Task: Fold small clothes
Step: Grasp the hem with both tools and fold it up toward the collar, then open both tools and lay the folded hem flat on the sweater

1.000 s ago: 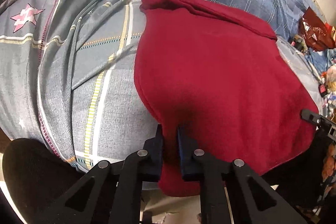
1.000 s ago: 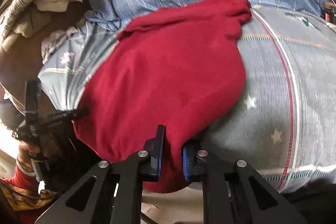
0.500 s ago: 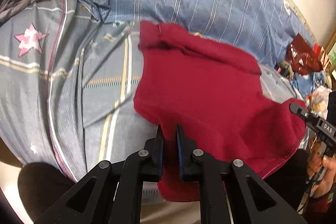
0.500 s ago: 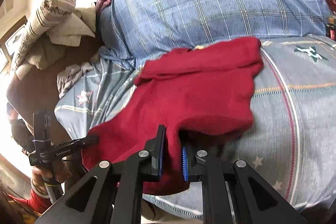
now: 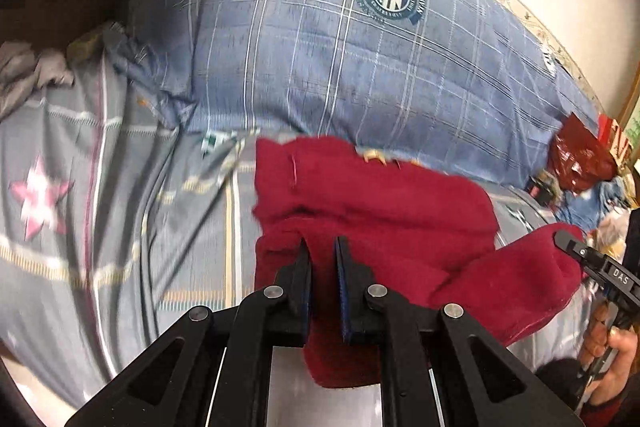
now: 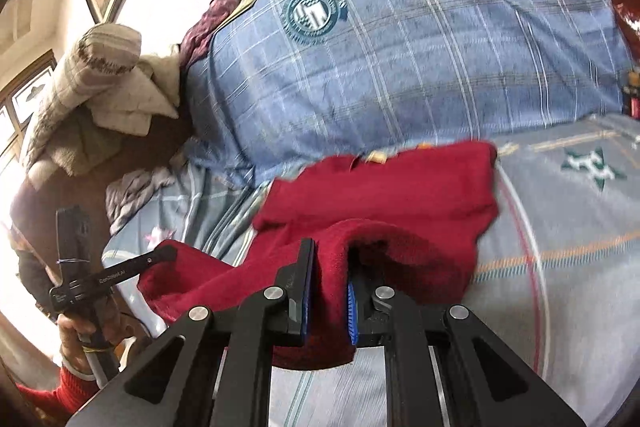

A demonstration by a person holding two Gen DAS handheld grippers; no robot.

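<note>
Both claws are clamped on the near hem of one red garment (image 5: 372,211): the left claw (image 5: 322,267) pinches the corner at lower centre of its own view, and the right claw (image 6: 330,279) holds the other corner, a ridge of cloth standing up between its blue pads. In the left view the right claw's tip (image 5: 568,239) shows at the right edge, buried in red fabric; in the right view the left claw (image 6: 160,253) appears at lower left, gripped by a person's hand (image 6: 94,327).

The step in hand looks like the first fold: the near edge is raised off the bed (image 5: 120,227) while the far part of the garment lies on the grey star-print sheet, just in front of the blue checked pillow (image 5: 320,67). Next, I judge, both corners need carrying together toward that pillow and laying onto the far edge, level with each other.

Counted: two claws, one red garment, one blue pillow, one heap of pale cloths (image 6: 104,87) at upper left.
</note>
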